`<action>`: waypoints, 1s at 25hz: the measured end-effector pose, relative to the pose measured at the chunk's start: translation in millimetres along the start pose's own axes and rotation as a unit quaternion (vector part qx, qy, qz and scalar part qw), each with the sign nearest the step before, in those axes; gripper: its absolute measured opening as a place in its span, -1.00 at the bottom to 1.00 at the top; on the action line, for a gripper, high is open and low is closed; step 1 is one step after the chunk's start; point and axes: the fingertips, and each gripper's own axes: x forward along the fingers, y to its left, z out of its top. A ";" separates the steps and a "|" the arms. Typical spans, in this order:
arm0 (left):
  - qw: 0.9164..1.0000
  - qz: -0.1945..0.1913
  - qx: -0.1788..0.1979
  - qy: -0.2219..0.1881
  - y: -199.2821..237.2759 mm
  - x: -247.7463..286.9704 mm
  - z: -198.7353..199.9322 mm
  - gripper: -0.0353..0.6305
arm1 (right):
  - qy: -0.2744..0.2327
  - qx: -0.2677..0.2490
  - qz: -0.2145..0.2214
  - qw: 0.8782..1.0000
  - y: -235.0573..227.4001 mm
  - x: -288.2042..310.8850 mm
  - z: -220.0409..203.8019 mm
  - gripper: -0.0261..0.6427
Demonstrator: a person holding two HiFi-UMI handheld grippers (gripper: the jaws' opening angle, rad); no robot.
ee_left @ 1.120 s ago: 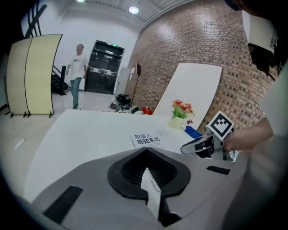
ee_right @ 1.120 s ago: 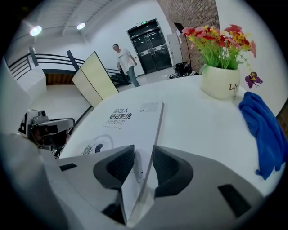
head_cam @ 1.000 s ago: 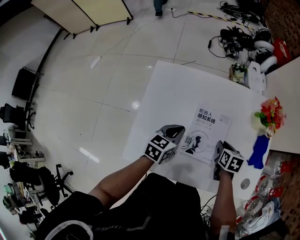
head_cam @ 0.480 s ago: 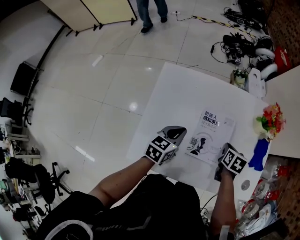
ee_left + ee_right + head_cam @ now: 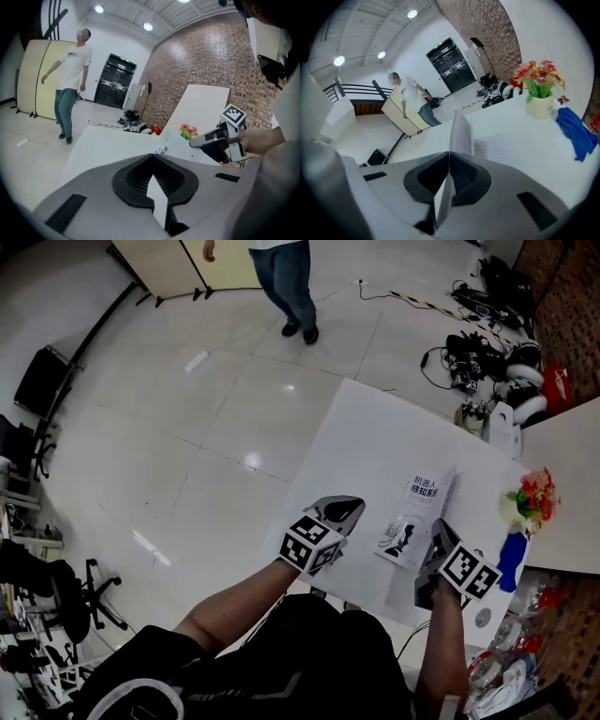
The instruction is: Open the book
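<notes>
The book (image 5: 412, 519) lies on the white table (image 5: 366, 446) with its printed front cover lifted off the pages. My right gripper (image 5: 434, 545) is shut on the cover's near right edge; its jaws have just been closing with the cover between them. In the right gripper view the cover (image 5: 461, 133) stands edge-on, clamped between the pads of the right gripper (image 5: 449, 159). My left gripper (image 5: 345, 509) hovers just left of the book, its fingers joined to a point and holding nothing. In the left gripper view, beyond the left gripper (image 5: 153, 161), the cover (image 5: 161, 151) and the right gripper (image 5: 213, 140) show.
A vase of flowers (image 5: 530, 502) and a blue cloth (image 5: 511, 559) sit at the table's right end, beside a second white table (image 5: 572, 465). A person (image 5: 286, 282) walks on the floor behind. Cables and gear (image 5: 492, 343) lie on the floor at the far right.
The right gripper has closed on the cover's edge and risen, so the flat cover now tilts up. The left gripper has lifted slightly. A person has walked into view.
</notes>
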 end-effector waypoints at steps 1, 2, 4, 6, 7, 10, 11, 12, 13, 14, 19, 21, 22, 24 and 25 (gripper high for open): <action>1.000 0.005 -0.002 -0.007 3.3 -7.2 3.4 -0.90 | 0.003 -0.004 0.014 1.000 14.8 4.3 0.9 -0.89; 1.000 0.010 -0.003 -0.015 6.9 -14.8 6.8 -0.90 | 0.007 -0.010 0.027 1.000 29.3 9.8 0.8 -0.89; 0.999 0.022 -0.008 -0.028 15.1 -31.3 13.2 -0.90 | 0.022 -0.026 0.049 0.998 57.2 22.9 -2.8 -0.89; 0.999 0.035 -0.012 -0.040 23.8 -49.8 18.6 -0.90 | 0.040 -0.042 0.061 0.996 83.4 38.3 -10.6 -0.89; 0.998 0.040 -0.014 -0.045 28.1 -58.9 20.6 -0.90 | 0.050 -0.048 0.065 0.995 95.2 47.9 -15.9 -0.89; 0.996 0.060 -0.018 -0.058 42.9 -83.9 20.8 -0.90 | 0.091 -0.063 0.072 0.991 123.8 85.5 -37.9 -0.89; 0.996 0.067 -0.020 -0.060 48.2 -92.3 19.3 -0.90 | 0.105 -0.070 0.070 0.990 131.7 98.7 -46.6 -0.89; 0.995 0.075 -0.022 -0.060 53.5 -100.7 17.5 -0.91 | 0.118 -0.076 0.067 0.988 138.1 111.3 -55.5 -0.89; 0.994 0.083 -0.025 -0.060 58.6 -108.5 15.7 -0.90 | 0.130 -0.082 0.062 0.986 142.7 123.5 -64.4 -0.89; 0.994 0.090 -0.029 -0.060 63.4 -115.6 13.9 -0.90 | 0.140 -0.087 0.057 0.985 145.9 135.2 -73.4 -0.89; 0.992 0.113 -0.030 -0.053 77.1 -140.0 0.9 -0.90 | 0.184 -0.123 0.072 0.972 163.6 172.6 -116.2 -0.92; 0.992 0.114 -0.027 -0.053 78.9 -144.2 -1.2 -0.90 | 0.178 -0.124 0.091 0.972 173.8 170.2 -121.2 -0.92; 0.992 0.113 -0.027 -0.054 79.8 -144.5 -1.5 -0.90 | 0.168 -0.120 0.101 0.973 178.2 166.0 -119.6 -0.91; 0.992 0.108 -0.028 -0.059 79.3 -141.9 -0.9 -0.90 | 0.146 -0.114 0.116 0.976 181.3 153.4 -111.9 -0.91; 0.992 0.104 -0.028 -0.063 77.7 -139.8 0.2 -0.90 | 0.135 -0.118 0.121 0.976 180.7 145.4 -106.4 -0.91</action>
